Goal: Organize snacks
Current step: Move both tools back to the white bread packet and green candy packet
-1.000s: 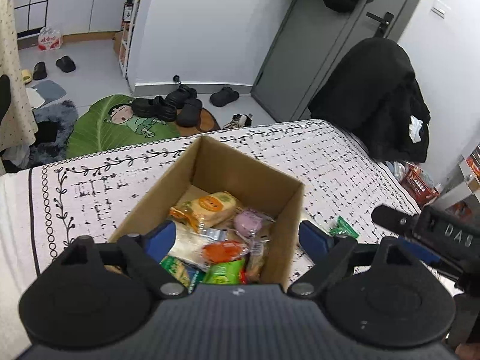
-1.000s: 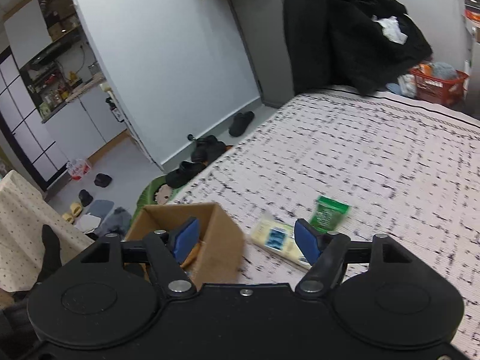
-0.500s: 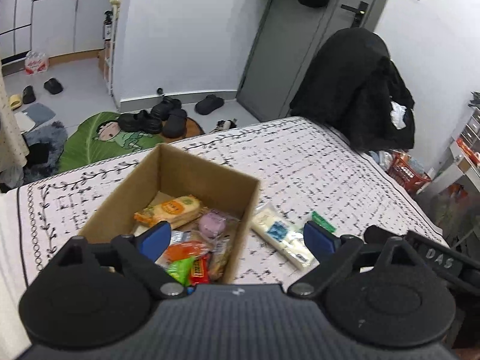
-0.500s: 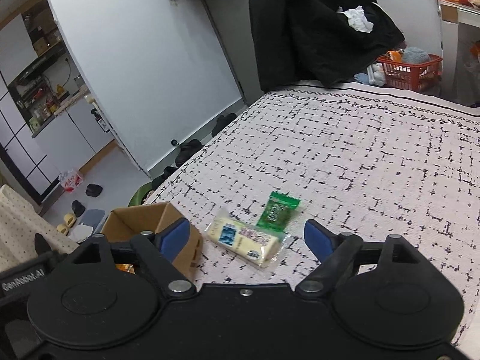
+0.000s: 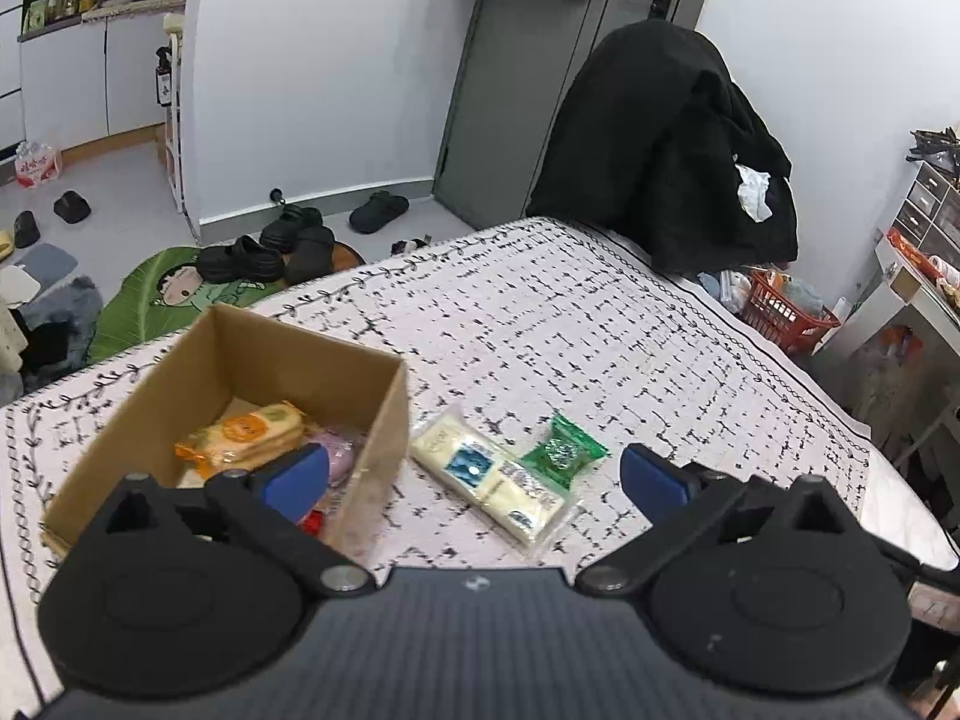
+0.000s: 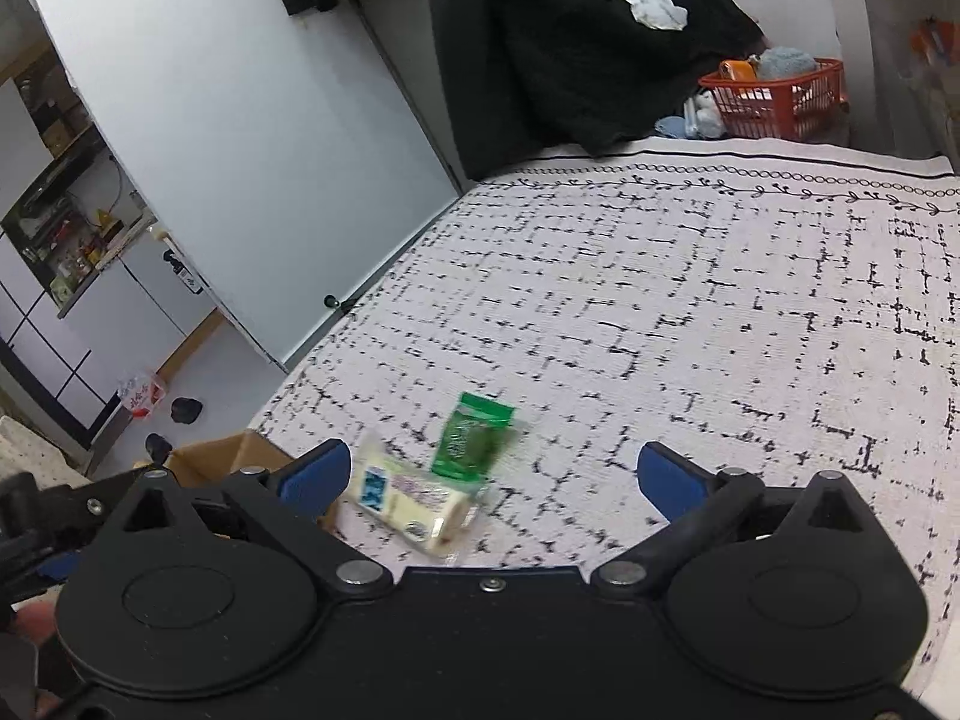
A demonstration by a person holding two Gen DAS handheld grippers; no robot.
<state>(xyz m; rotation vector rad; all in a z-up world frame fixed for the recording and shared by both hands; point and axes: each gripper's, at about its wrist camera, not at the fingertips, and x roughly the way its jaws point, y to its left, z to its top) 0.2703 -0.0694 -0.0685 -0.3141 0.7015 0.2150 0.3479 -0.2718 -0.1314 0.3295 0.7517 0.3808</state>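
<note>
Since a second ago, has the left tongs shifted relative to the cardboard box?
Yes. The left tongs, jaws opening, shifted right off the brown cardboard box.

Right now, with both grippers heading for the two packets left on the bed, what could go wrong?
The green packet overlaps the long cream packet, so the right gripper, jaws opening, may drag both. The left gripper, also opening, has one finger beside the cardboard box wall and could shove it.
</note>
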